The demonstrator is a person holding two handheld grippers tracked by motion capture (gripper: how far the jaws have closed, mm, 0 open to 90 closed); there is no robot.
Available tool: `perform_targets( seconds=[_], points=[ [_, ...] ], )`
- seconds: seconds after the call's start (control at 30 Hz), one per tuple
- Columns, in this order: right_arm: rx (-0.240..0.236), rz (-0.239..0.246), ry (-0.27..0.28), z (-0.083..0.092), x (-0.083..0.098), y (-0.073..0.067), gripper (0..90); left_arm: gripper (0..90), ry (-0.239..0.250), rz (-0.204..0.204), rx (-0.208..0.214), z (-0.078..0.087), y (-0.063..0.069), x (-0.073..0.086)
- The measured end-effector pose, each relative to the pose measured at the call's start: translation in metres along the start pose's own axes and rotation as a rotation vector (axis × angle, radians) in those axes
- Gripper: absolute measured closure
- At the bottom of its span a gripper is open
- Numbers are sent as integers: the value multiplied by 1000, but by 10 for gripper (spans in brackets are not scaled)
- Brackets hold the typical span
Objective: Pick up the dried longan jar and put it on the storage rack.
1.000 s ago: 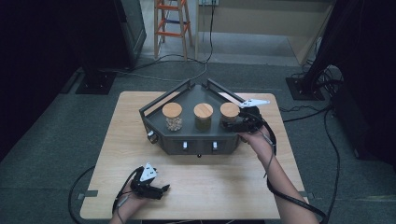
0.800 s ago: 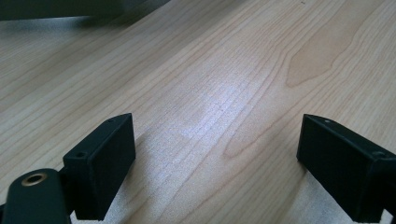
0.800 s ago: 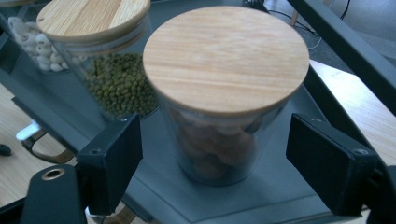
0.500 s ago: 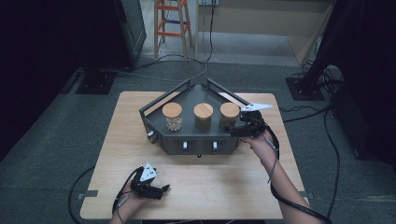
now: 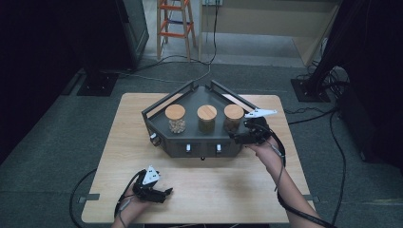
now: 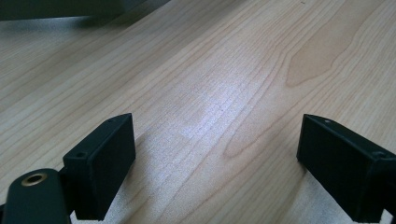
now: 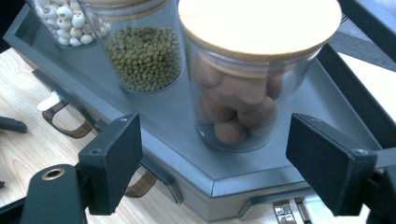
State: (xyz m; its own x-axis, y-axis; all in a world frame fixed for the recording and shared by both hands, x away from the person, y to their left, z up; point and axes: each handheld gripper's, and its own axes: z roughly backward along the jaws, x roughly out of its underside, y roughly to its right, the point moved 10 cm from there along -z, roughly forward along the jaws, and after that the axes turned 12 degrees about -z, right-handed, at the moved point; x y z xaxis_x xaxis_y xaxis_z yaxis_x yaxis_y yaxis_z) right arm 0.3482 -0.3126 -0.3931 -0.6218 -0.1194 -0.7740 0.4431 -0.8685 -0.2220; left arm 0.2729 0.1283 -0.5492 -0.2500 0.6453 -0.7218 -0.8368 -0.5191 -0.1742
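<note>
Wooden counter (image 5: 119,142): my right gripper (image 5: 237,138), jaws spread, faces the rightmost jar (image 7: 247,84) on the tray (image 5: 199,147), not yet grasped.

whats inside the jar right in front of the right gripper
The jar holds round brown balls, seen through the glass. A wooden lid covers the top, hiding whatever sits just beneath it. The right gripper is open, its jaws apart from the jar.

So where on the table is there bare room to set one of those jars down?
Bare light wooden table runs along the near edge between the left gripper and the forearm, plus a strip left of the dark grey angular tray. The tray itself is crowded with three cork-lidded glass jars.
</note>
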Motion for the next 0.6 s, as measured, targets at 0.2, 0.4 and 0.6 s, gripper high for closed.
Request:
perform_targets(
  seconds=[0.2, 0.4, 0.6],
  points=[
    [-12, 2, 2, 4, 6, -2, 185, 115, 2, 1, -1, 0, 0, 0],
    [-23, -7, 8, 6, 12, 0, 185, 115, 2, 2, -1, 0, 0, 0],
    [-39, -14, 20, 10, 20, 1, 185, 115, 2, 3, -1, 0, 0, 0]
  ],
)
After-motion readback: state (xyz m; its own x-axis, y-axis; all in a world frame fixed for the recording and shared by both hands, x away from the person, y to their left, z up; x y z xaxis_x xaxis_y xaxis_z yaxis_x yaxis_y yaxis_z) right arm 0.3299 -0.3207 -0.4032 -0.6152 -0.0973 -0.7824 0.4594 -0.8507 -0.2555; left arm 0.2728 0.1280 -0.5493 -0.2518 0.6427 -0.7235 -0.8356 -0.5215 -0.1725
